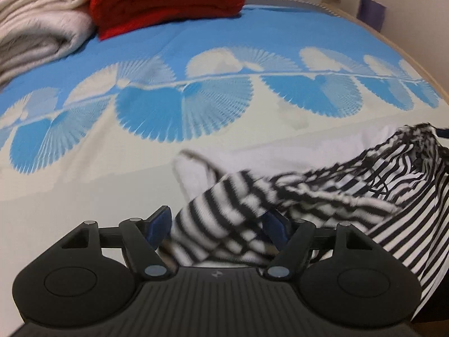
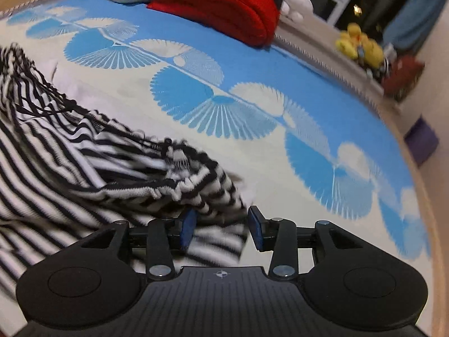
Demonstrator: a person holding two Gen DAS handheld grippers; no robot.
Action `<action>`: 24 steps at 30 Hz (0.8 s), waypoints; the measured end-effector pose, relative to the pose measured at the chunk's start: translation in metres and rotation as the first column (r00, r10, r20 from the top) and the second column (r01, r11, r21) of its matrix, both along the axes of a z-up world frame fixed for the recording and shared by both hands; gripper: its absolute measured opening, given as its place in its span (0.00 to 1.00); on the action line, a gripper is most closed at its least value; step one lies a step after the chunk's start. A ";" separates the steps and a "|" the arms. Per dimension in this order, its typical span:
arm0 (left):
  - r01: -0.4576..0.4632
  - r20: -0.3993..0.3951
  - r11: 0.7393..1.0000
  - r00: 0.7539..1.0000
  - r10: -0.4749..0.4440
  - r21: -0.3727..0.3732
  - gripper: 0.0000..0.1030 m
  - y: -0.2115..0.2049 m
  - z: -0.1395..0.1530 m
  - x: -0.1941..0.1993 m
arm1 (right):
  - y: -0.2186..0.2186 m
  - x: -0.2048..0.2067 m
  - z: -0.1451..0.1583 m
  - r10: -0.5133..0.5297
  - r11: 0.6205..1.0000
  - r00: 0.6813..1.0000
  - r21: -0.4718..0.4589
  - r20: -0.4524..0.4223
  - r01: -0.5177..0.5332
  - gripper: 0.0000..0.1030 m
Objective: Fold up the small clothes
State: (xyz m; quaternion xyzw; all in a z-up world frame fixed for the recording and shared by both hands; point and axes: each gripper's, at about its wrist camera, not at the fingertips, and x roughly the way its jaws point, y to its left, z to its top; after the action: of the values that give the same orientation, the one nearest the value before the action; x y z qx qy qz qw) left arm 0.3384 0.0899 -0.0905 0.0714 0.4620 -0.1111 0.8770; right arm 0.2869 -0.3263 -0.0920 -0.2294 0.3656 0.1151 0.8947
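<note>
A black-and-white striped small garment (image 1: 350, 193) lies bunched on the bed, with a white piece (image 1: 193, 174) under its far edge. In the left wrist view my left gripper (image 1: 217, 229) is open, its blue pads wide apart, and a striped corner (image 1: 213, 224) lies between them. In the right wrist view the same garment (image 2: 84, 168) spreads to the left. My right gripper (image 2: 223, 229) is open, and the garment's striped edge (image 2: 221, 219) sits between its pads.
The bed cover (image 1: 196, 42) is blue and cream with fan shapes. A folded red blanket (image 1: 165, 0) and folded cream blankets (image 1: 36, 19) lie at the far side. A ledge with yellow toys (image 2: 359, 45) and a purple box (image 2: 421, 143) lie beyond the bed edge.
</note>
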 end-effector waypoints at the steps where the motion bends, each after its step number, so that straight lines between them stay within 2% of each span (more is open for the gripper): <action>1: 0.008 0.011 1.000 1.000 -0.008 0.004 0.67 -0.004 0.001 0.002 | 0.003 0.004 0.001 0.008 1.000 1.000 -0.002 0.011 -0.008 0.41; 2: 0.015 0.019 1.000 1.000 -0.015 0.003 0.63 -0.007 0.002 0.005 | 0.005 0.010 0.001 0.013 1.000 1.000 0.001 0.020 -0.013 0.41; 4: 0.020 0.016 1.000 1.000 -0.020 -0.013 0.37 -0.009 0.001 0.013 | 0.009 0.019 0.004 0.022 0.999 0.999 0.023 0.029 -0.022 0.40; 7: -0.002 0.000 0.999 1.000 0.002 -0.052 0.12 -0.004 0.001 0.028 | 0.013 0.031 0.010 0.032 0.997 0.999 0.066 0.037 -0.034 0.38; 9: -0.024 0.003 0.997 1.000 0.025 -0.078 0.08 0.002 0.002 0.037 | 0.014 0.038 0.010 0.042 0.994 0.999 0.097 0.018 -0.043 0.30; 10: -0.040 0.015 0.996 0.999 0.041 -0.084 0.06 0.005 0.003 0.041 | 0.013 0.045 0.009 0.048 0.991 0.999 0.127 -0.010 -0.046 0.16; 11: -0.065 0.033 0.993 0.997 0.068 -0.095 0.06 0.009 0.006 0.046 | 0.013 0.051 0.007 0.041 0.988 0.999 0.150 -0.030 -0.036 0.12; 13: -0.133 0.060 0.981 0.988 0.143 -0.141 0.05 0.019 0.011 0.056 | 0.008 0.061 0.010 0.003 0.980 1.000 0.200 -0.028 0.003 0.08; 15: -0.217 0.078 0.959 0.969 0.234 -0.183 0.05 0.029 0.016 0.064 | -0.003 0.072 0.021 -0.086 0.958 0.996 0.277 0.023 0.077 0.07; 17: -0.281 0.082 0.936 0.949 0.304 -0.214 0.04 0.033 0.017 0.074 | -0.016 0.083 0.032 -0.215 0.912 0.974 0.370 0.064 0.178 0.06; 18: -0.299 0.079 0.930 0.944 0.322 -0.213 0.02 0.033 0.014 0.080 | -0.017 0.088 0.030 -0.258 0.902 0.964 0.372 0.065 0.217 0.06; 20: -0.312 0.035 0.938 0.947 0.321 -0.150 0.02 0.026 -0.001 0.093 | -0.013 0.104 0.017 -0.289 0.904 0.957 0.329 0.004 0.272 0.06; 22: -0.310 -0.088 0.950 0.948 0.306 -0.038 0.03 0.018 -0.032 0.109 | -0.008 0.121 -0.009 -0.296 0.909 0.946 0.267 -0.130 0.321 0.06; 23: -0.313 -0.137 0.950 0.941 0.309 -0.006 0.03 0.017 -0.044 0.113 | -0.005 0.127 -0.022 -0.296 0.914 0.937 0.228 -0.186 0.334 0.06; 24: -0.316 -0.151 0.949 0.938 0.311 -0.006 0.02 0.017 -0.049 0.116 | -0.001 0.132 -0.033 -0.291 0.920 0.928 0.198 -0.233 0.338 0.06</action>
State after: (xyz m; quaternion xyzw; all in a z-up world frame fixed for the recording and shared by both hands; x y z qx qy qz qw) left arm 0.4541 0.1068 -0.1398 -0.0246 0.5294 0.0181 0.8478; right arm 0.4184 -0.3271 -0.1252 -0.0474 0.4691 0.0338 0.8812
